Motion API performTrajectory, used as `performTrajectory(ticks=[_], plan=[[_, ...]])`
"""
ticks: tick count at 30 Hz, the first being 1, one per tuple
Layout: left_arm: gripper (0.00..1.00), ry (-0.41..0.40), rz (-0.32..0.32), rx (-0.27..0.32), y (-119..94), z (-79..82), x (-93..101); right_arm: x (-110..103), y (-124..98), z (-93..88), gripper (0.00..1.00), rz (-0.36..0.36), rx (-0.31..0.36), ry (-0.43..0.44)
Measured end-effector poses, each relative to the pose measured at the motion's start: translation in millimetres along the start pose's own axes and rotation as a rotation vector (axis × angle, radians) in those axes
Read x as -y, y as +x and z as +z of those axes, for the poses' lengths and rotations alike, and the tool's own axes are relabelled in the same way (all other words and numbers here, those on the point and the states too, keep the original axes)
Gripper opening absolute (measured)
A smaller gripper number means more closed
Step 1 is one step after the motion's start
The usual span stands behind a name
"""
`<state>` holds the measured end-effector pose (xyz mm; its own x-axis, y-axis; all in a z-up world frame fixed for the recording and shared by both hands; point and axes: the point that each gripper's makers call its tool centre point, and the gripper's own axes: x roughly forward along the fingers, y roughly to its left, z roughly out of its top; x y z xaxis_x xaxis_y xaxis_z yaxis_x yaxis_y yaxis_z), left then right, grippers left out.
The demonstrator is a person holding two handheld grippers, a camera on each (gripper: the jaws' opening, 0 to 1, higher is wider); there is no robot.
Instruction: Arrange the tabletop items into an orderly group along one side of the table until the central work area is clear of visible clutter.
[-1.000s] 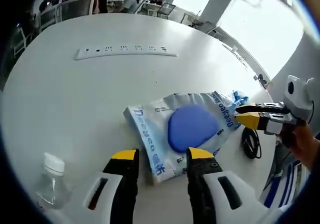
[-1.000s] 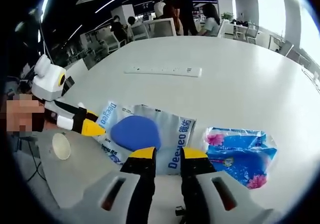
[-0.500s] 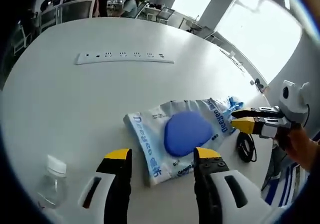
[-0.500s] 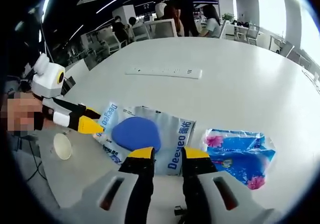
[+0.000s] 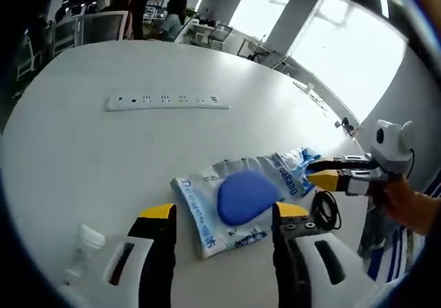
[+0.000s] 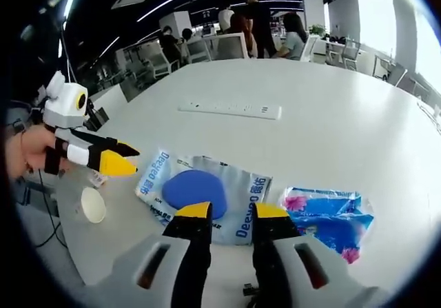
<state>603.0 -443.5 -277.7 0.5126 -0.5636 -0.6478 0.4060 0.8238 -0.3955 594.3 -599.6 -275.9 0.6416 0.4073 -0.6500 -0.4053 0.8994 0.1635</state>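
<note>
A silver and blue "Deeyeo" packet point(image 5: 207, 208) point(image 6: 238, 184) lies flat on the white round table point(image 5: 103, 156), with a blue rounded pad point(image 5: 242, 196) point(image 6: 194, 188) on it. My left gripper point(image 5: 223, 211) hovers just before the packet's near edge, open and holding nothing; from the other side it appears as the left gripper point(image 6: 114, 156) beside the packet's end. My right gripper point(image 6: 232, 211) is open over the packet's opposite edge, and shows as the right gripper point(image 5: 327, 171) near a blue floral tissue pack point(image 5: 307, 158) point(image 6: 327, 213).
A white power strip point(image 5: 167, 102) point(image 6: 229, 108) lies farther across the table. A clear plastic bottle point(image 5: 84, 244) sits near my left gripper, a paper cup point(image 6: 91, 204) near the table edge. A coiled black cable point(image 5: 325, 210) lies by the packet. Chairs and people stand beyond the table.
Both views have drawn back from the packet, so it looks smaller. My left gripper's jaws stand a little wider apart. The packet, pad and tissue pack have not moved.
</note>
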Motion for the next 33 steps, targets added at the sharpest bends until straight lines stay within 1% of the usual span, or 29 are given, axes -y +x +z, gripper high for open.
performTrajectory(ticks=[7, 10, 12, 18, 25, 33], plan=[[0.58, 0.019, -0.011, 0.03, -18, 9.2, 6.0, -9, -10, 8.2, 0.25, 0.029, 0.025, 0.002], [0.58, 0.027, -0.025, 0.052, -30, 14.6, 11.7, -11, -15, 10.9, 0.27, 0.036, 0.031, 0.005], [0.58, 0.037, -0.025, 0.065, -38, 17.6, 14.0, -15, -20, 15.1, 0.28, 0.049, 0.046, 0.01], [0.6, 0.061, -0.038, 0.096, -61, 23.8, 20.4, -23, -31, 22.0, 0.31, 0.066, 0.064, 0.02], [0.62, 0.08, -0.044, 0.126, -87, 29.4, 24.6, -34, -45, 26.6, 0.35, 0.088, 0.076, 0.019], [0.64, 0.093, -0.044, 0.149, -115, 29.6, 24.3, -47, -57, 33.0, 0.41, 0.119, 0.096, 0.046]])
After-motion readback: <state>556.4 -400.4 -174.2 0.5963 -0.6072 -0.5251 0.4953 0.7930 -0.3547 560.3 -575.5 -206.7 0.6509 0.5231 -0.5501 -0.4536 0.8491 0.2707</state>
